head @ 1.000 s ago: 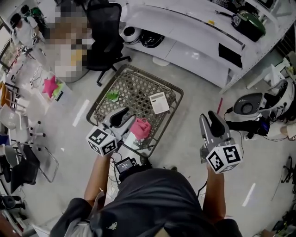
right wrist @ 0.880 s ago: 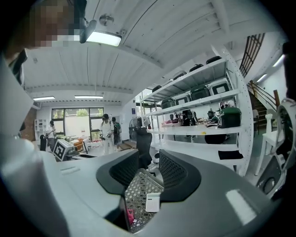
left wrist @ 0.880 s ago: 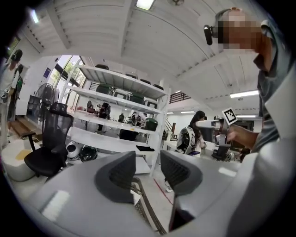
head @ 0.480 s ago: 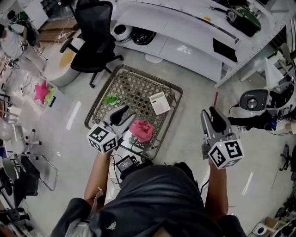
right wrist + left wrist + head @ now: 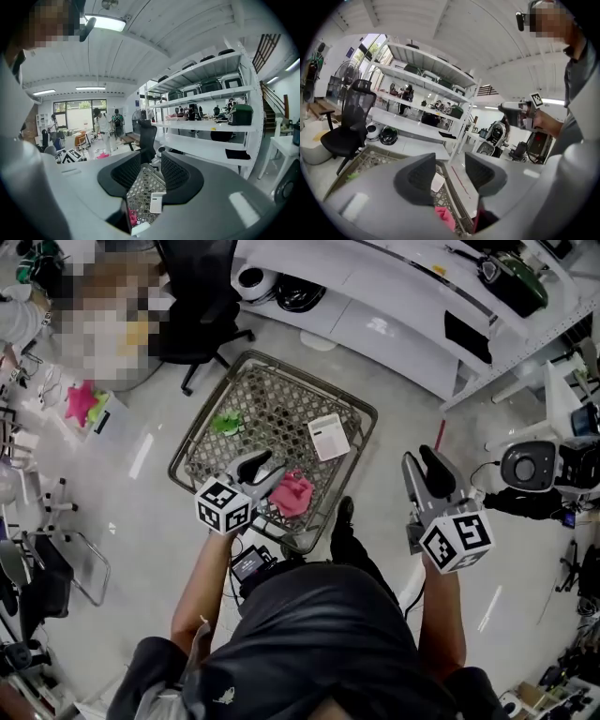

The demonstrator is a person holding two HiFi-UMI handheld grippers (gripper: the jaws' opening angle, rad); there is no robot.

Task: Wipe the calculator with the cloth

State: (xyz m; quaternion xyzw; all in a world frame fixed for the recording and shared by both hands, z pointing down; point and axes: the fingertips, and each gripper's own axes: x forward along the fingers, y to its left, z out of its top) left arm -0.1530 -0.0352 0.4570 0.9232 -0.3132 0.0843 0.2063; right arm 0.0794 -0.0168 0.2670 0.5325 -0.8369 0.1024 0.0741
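L gripper (image 5: 266, 472) lower now, beside pink cloth (image 5: 293, 493) at desk's (image 5: 251, 359) near edge; jaws just been opening, empty. R gripper (image 5: 424, 470) jaws apart, empty. White calculator (image 5: 329, 436) flat by right edge.

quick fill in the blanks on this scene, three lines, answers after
1. The cloth lying in the wire basket is ____ in colour.
2. In the head view, the white calculator lies toward the basket's ____ side.
3. The right gripper hangs outside the basket, over the bare ____.

Missing words: pink; right; floor
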